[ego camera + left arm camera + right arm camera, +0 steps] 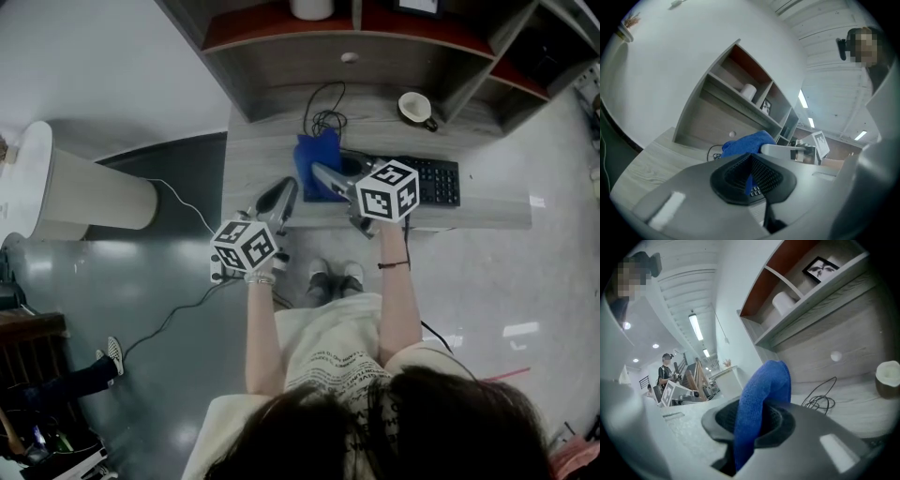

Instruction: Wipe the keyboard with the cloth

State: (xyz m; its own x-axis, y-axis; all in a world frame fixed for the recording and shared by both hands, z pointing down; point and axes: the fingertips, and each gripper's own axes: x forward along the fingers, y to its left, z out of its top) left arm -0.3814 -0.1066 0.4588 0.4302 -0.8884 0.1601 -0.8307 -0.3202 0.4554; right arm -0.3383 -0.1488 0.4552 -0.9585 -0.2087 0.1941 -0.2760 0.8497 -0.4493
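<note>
Pale wood-grain bench (pixel 262 159) at the far side, under a shelf unit (pixel 281 56) with red-brown lining. Up on the shelves, a white roll (pixel 311 7) and a framed picture (pixel 418 6). On the bench's far part, a coiled black cable (pixel 325 118), and to its right a cup (pixel 413 107).

Black keyboard (pixel 437 180) along the bench's near edge at the right, its left end hidden behind the right hand-held gripper (pixel 750 423). Blue cloth (pixel 315 157) bunched up just left of the keyboard, near the bench's middle.

Right hand-held gripper clamped on the cloth: pads pressed against a fold that rises from between them and droops over at the top.

Left hand-held gripper (pixel 751 176) just left of the cloth, low over the bench. Pads drawn nearly together, only a thin slit between, nothing caught there. Through the slit, a sliver of blue and a few keys beyond.

Glossy grey floor (pixel 141 394) all around, with bright reflections of lamps at the right. To the left of the bench, a white round pedestal (pixel 94 192), and a thin floor cable (pixel 178 314) trailing from the bench across the floor. Plain white wall (pixel 661 70) behind the bench. In the right gripper view, ceiling strip lights (pixel 696 326) and a distant person (pixel 665 369) standing far off in the room.
</note>
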